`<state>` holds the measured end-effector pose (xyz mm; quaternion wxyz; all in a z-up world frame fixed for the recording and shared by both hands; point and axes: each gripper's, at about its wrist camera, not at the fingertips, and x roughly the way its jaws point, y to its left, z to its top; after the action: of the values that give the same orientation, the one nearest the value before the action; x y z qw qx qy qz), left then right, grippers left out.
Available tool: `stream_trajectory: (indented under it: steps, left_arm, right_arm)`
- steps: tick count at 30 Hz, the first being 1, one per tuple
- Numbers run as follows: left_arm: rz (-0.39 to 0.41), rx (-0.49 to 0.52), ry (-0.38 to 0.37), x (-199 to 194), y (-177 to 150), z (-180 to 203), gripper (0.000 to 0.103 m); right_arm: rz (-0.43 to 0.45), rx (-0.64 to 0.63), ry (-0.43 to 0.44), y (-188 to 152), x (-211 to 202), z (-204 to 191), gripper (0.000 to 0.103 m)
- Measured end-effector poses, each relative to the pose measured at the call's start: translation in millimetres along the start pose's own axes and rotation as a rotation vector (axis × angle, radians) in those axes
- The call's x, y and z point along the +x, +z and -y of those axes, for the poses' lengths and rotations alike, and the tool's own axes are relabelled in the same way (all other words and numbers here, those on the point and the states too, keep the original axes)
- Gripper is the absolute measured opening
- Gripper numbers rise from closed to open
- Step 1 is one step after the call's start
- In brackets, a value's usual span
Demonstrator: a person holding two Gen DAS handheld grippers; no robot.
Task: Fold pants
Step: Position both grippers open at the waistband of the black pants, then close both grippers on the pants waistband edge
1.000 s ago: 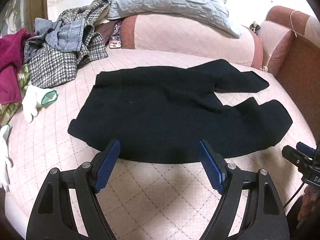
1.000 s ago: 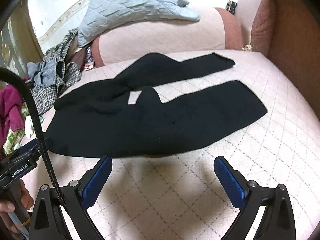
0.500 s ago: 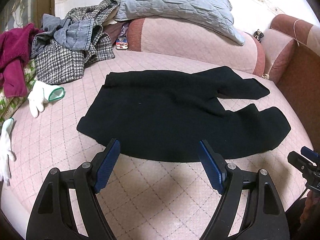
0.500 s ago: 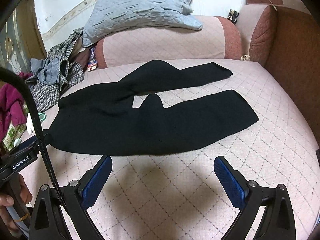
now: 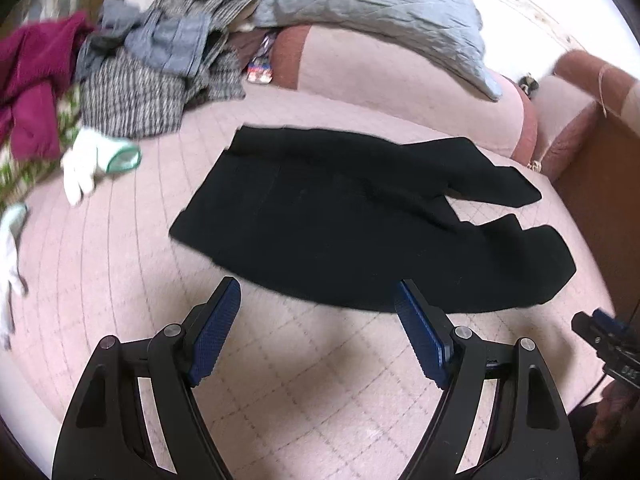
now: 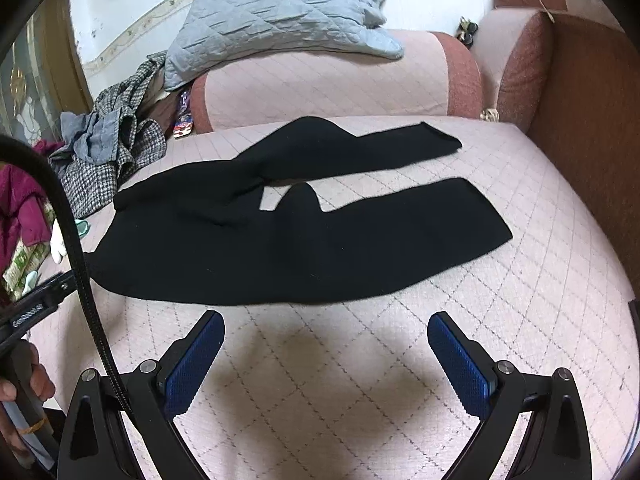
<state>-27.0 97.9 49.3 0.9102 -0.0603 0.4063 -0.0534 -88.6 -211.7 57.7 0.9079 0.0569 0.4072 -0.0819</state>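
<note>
One pair of black pants (image 6: 280, 236) lies flat mid-bed (image 6: 540, 280), 2 legs apart. Left gripper (image 5: 318, 306) & right gripper (image 6: 324, 338) both spread wide, empty. 2 white gloves (image 5: 86, 160) by bed's left edge, blurred

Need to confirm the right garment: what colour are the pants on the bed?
Plain black pants, no visible pattern; clearest in the right wrist view.

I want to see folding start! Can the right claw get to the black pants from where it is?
Probably yes. The right claw is open, hovering over bare quilted cover just short of the black pants, with nothing lying between them.
</note>
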Motion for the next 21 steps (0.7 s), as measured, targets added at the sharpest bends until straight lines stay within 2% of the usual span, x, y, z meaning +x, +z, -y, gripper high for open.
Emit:
stream_trajectory:
  steps: [6, 11, 13, 21]
  left_arm:
    - [-0.074, -0.17, 0.01, 12.4, -4.3, -47.7, 0.08]
    - [-0.116, -0.311, 0.001, 22.6, -8.7, -68.8, 0.08]
    - [-0.094, -0.313, 0.017, 23.4, -5.6, -65.1, 0.08]
    - [-0.092, -0.249, 0.045, 56.6, 15.7, -38.3, 0.08]
  right_arm:
    - [-0.058, 0.125, 0.02, -7.4, 17.8, 28.9, 0.102]
    - [-0.099, 0.211, 0.039, -6.3, 35.5, 43.1, 0.102]
    - [-0.101, 0.23, 0.046, -4.5, 41.6, 46.3, 0.102]
    - [-0.069, 0.188, 0.037, 11.3, 59.4, 45.8, 0.102]
